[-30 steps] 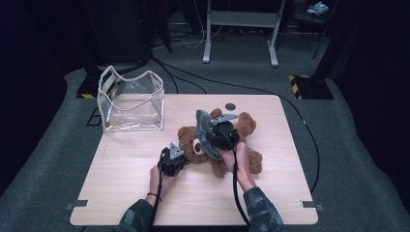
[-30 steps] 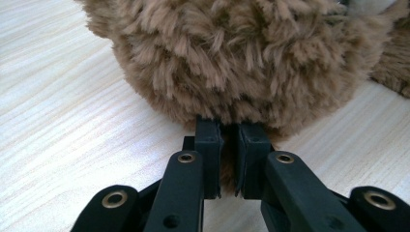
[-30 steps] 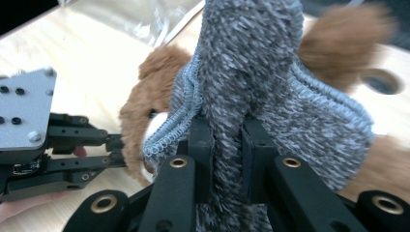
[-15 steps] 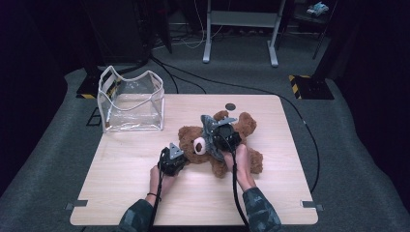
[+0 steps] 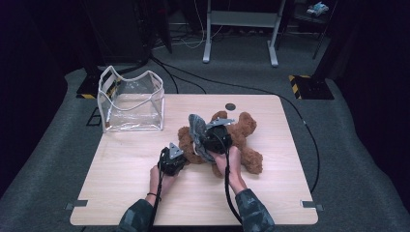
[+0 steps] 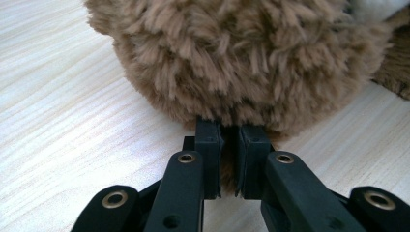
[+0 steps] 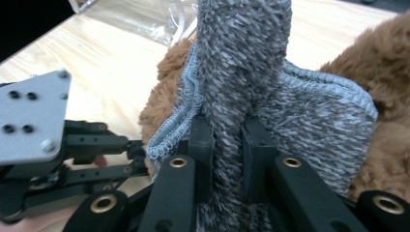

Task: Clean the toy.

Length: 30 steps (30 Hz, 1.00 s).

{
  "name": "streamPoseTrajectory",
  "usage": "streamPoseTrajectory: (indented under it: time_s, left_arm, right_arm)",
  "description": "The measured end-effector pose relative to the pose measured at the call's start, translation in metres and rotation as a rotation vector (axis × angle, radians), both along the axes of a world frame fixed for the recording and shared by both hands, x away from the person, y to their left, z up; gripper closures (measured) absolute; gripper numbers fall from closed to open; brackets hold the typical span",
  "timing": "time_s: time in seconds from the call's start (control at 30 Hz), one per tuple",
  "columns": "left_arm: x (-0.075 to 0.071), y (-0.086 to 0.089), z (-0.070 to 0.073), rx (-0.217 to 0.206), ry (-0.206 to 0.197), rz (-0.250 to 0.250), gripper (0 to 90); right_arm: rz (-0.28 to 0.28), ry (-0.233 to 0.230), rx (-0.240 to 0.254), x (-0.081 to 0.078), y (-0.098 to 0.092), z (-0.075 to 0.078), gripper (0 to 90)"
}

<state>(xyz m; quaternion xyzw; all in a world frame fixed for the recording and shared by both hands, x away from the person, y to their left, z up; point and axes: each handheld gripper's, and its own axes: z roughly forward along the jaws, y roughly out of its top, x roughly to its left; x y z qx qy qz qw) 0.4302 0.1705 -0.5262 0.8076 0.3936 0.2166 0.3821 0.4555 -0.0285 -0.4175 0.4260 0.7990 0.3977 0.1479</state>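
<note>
Dark grey carpeted room; light wooden rectangular table (image 5: 125, 193), its near half bare. Clear plastic open-topped bag (image 5: 131, 100) stands at the far left corner. Brown plush teddy bear (image 5: 241, 133) lies right of centre. The right gripper (image 5: 205, 140) is clenched on a grey knitted cloth (image 7: 251, 72) over the bear. The left gripper (image 6: 227, 145) pinches brown fur at the bear's left edge.

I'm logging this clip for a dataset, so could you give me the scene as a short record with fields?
surface: wooden table
main item: brown teddy bear, lying on the table
left gripper: shut on the bear's fur
right gripper: shut on a grey fuzzy cloth over the bear
container: clear bag, open, standing apart from the bear
other: dark round disc near far edge
</note>
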Motion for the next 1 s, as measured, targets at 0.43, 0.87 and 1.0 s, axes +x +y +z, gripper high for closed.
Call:
streamPoseTrajectory:
  time_s: [0.43, 0.87, 1.0]
  left_arm:
    - [0.0, -0.001, 0.0, -0.005, -0.006, 0.006, 82.1]
    - [0.001, 0.001, 0.0, -0.013, 0.006, 0.012, 80.0]
    - [0.002, 0.003, 0.0, -0.018, 0.009, 0.041, 69.2]
  right_arm:
    - [0.036, 0.039, -0.027, -0.015, -0.009, 0.013, 77.8]
    - [-0.022, -0.007, -0.036, 0.004, 0.009, 0.001, 77.7]
    - [-0.075, 0.016, -0.048, 0.014, -0.001, -0.005, 77.9]
